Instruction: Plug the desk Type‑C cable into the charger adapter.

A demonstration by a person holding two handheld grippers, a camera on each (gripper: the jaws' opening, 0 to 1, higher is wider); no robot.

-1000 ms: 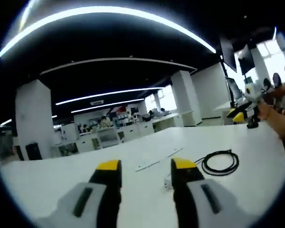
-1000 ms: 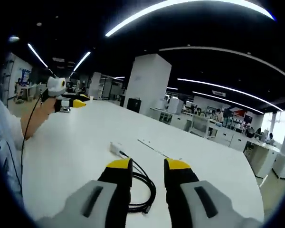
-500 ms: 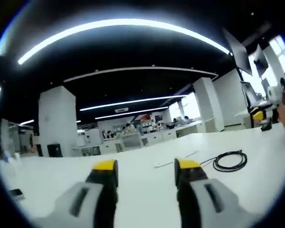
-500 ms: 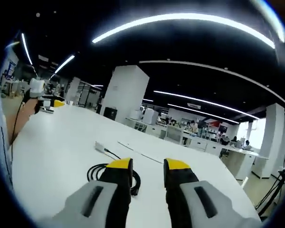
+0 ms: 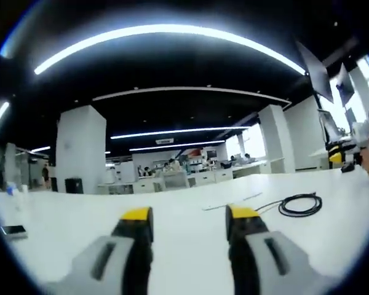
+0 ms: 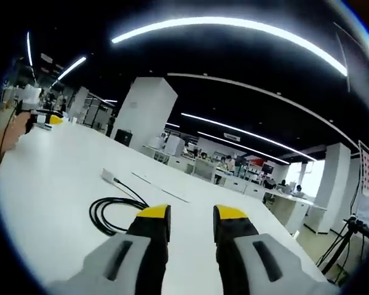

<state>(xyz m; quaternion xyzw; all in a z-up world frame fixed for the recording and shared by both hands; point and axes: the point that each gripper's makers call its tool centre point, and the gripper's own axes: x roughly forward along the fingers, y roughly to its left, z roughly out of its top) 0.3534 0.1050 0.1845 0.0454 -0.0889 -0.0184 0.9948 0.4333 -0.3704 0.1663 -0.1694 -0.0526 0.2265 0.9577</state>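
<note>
A black Type-C cable (image 5: 300, 205) lies coiled on the white desk (image 5: 178, 221), off to the right of my left gripper (image 5: 189, 215), which is open with nothing between its jaws. In the right gripper view the coiled cable (image 6: 114, 212) lies just left of my right gripper (image 6: 192, 212), which is also open and holds nothing. One strand runs from the coil toward a small white charger adapter (image 6: 107, 176) farther out on the desk; I cannot tell whether they are joined. Each gripper appears small at the edge of the other's view: the right gripper (image 5: 341, 157) and the left gripper (image 6: 43, 117).
A dark flat phone-like object (image 5: 13, 230) lies at the desk's left side. A thin seam (image 6: 150, 184) crosses the desk beyond the cable. A person's hand (image 6: 9, 132) holds the left gripper. Pillars, desks and people stand far behind.
Both cameras have swung and dropped closer to the desk. The cable now sits further right in the left gripper view and left of the jaws in the right gripper view. Neither gripper's jaws have changed.
</note>
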